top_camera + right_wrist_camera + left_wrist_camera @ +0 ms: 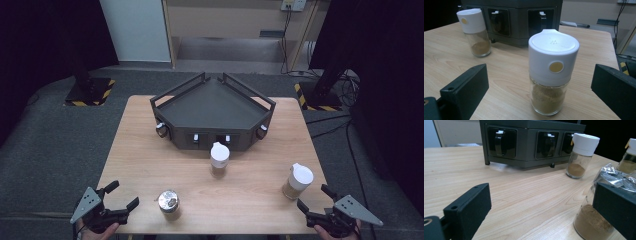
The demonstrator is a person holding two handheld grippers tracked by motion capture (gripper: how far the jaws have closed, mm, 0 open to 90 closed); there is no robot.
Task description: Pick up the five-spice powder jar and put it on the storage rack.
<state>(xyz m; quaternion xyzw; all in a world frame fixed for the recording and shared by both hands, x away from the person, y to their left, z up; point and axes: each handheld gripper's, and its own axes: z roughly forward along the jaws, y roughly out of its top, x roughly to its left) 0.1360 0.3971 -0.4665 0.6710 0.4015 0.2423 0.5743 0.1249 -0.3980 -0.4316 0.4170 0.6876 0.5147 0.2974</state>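
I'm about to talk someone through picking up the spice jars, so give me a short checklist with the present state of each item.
1. Left gripper jaws open, nothing between them: ok.
2. Right gripper jaws open, nothing between them: ok.
3. Foil-topped jar upright, near the left gripper: ok.
4. White-capped jar upright, ahead of the right gripper and between its jaw lines: ok.
5. Middle white-capped jar upright, apart from the dark rack: ok.
6. Whether the foil top is sealed tight: cannot tell.
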